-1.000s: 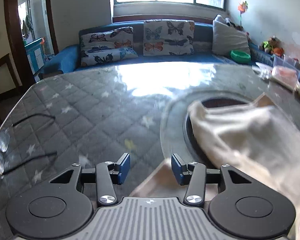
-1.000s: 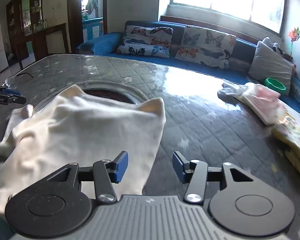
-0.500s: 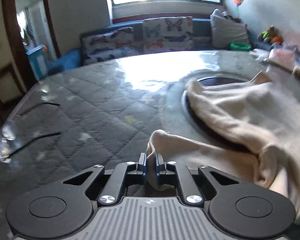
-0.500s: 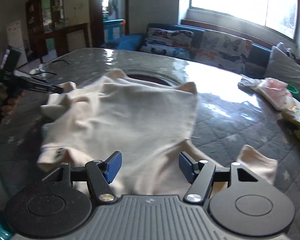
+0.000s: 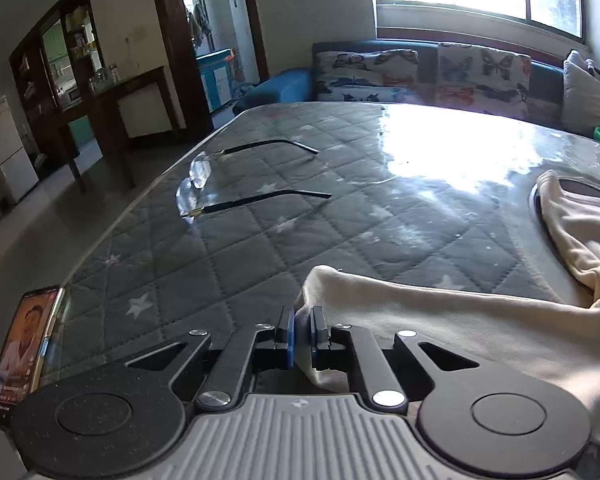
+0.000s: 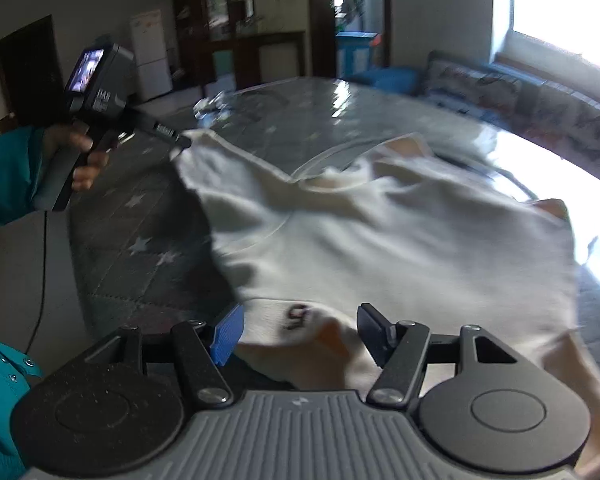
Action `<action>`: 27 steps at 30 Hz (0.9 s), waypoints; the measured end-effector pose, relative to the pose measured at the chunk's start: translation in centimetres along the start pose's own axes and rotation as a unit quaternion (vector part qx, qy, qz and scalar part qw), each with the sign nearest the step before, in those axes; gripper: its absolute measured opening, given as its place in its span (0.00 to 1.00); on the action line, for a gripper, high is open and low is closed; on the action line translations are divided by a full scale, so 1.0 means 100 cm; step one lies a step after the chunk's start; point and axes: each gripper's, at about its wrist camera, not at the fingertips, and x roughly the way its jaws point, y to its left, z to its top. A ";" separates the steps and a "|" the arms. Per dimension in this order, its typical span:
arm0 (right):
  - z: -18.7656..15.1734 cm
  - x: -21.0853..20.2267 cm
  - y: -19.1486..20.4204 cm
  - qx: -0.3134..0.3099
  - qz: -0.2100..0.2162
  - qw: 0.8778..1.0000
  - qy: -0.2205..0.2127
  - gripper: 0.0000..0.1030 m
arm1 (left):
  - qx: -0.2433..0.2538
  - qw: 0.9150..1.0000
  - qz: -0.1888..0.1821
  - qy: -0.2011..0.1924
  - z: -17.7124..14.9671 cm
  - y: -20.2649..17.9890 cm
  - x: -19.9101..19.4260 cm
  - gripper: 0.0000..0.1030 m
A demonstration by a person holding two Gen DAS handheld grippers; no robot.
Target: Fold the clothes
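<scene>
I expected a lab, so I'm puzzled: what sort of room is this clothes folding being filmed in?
Most likely a lived-in home, probably a living or dining room. A blue sofa with butterfly cushions sits under the window, a white fridge stands near a doorway, and eyeglasses lie on the quilted table.

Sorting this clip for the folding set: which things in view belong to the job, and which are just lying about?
Job:
- cream garment
- left gripper, shut on the garment's edge
- right gripper, open, with cloth between its fingers

Lying about:
- eyeglasses
- phone at the table edge
- butterfly cushions on the sofa
</scene>
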 end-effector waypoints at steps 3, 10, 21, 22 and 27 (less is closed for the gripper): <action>-0.001 0.009 0.007 -0.011 0.006 1.000 0.010 0.47 | -0.002 1.000 0.004 0.002 -0.002 0.005 0.001 0.08; -0.006 -0.003 0.009 -0.012 0.033 0.999 0.016 0.19 | -0.006 1.000 0.005 0.006 -0.005 0.021 -0.011 0.08; -0.023 -0.041 -0.006 0.041 0.055 0.998 -0.002 0.38 | -0.008 0.999 0.008 0.038 -0.023 0.037 -0.013 0.12; -0.023 -0.049 -0.014 0.057 0.044 0.997 -0.010 0.40 | -0.006 0.999 0.008 0.037 -0.022 0.036 -0.013 0.14; -0.028 -0.083 -0.070 0.137 -0.080 0.987 -0.039 0.41 | -0.015 0.999 0.019 0.033 -0.017 0.041 -0.014 0.21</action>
